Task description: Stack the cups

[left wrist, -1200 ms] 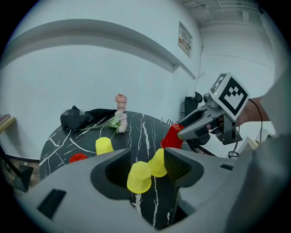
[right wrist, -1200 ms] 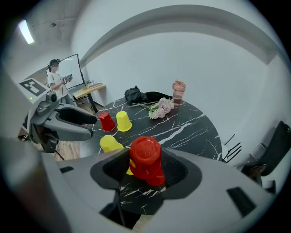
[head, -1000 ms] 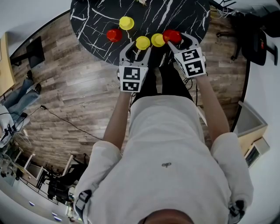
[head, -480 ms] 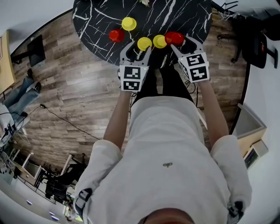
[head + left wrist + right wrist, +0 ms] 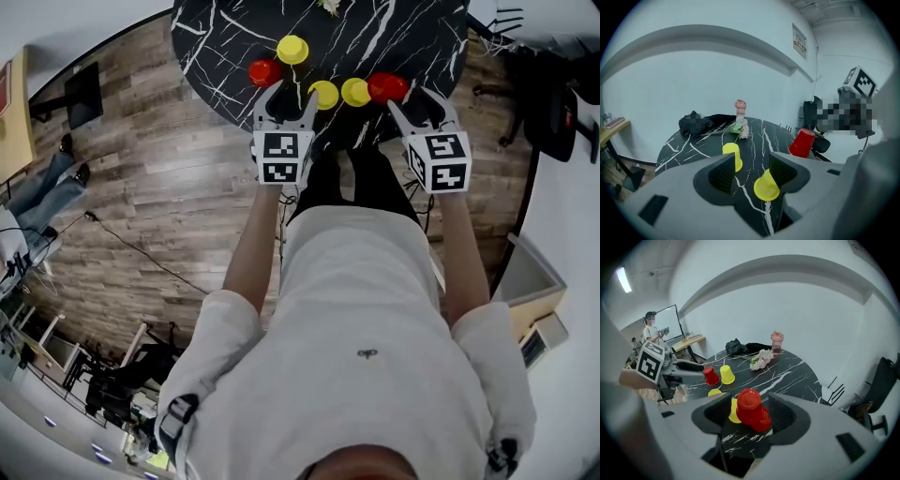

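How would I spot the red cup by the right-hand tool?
Find the round black marble table. Three upside-down cups line its near edge; the red cup is at the right end, just ahead of the right gripper. Its two neighbours are yellow cups, and the other red cup stands further left beside a lone yellow cup.

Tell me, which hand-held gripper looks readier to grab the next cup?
Probably the left hand-held gripper: open, with an unstacked yellow cup right at its jaws. The right hand-held gripper has just opened, red cups between its jaws.
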`<state>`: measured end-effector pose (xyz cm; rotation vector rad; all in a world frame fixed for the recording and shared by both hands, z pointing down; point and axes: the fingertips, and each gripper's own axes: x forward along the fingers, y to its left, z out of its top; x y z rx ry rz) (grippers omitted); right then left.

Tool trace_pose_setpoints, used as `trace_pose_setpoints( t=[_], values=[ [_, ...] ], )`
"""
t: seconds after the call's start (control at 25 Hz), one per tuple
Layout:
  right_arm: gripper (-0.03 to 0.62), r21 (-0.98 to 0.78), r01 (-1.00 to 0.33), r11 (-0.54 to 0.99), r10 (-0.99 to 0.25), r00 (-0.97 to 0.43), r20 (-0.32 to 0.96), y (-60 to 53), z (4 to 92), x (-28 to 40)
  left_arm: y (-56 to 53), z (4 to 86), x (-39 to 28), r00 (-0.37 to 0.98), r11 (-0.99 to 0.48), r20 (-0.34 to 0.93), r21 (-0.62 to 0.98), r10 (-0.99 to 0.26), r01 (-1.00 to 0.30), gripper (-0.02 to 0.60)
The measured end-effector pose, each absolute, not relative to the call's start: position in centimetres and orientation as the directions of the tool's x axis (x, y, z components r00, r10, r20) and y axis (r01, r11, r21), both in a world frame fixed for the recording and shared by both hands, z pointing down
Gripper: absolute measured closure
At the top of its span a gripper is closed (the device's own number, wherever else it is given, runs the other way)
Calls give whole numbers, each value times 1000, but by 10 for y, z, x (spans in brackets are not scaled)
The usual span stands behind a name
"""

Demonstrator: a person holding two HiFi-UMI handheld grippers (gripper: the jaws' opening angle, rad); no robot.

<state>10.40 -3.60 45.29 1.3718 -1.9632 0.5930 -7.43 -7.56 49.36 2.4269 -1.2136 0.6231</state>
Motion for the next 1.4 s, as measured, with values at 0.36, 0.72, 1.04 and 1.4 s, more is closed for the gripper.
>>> trace_pose_setpoints(
  t=[0.36,0.72,1.04,1.4],
  values=[
    [344,9,-943,334,-649,-223,727,-31,440,104,-109,505,-121,438,-488,534,55,-723,-871,357],
    [345,15,-945,327,-644,-211,736,-25,437,105,-124,533,-141,384,-474,585,-2,-714,-880,357],
    [346,14,-946,324,-640,-208,739,-21,432,108,-133,556,-147,348,-454,614,-19,-708,-891,356],
    [347,20,-950,313,-641,-196,742,-20,428,114,-133,569,-150,348,-445,631,4,-694,-896,356]
  ],
)
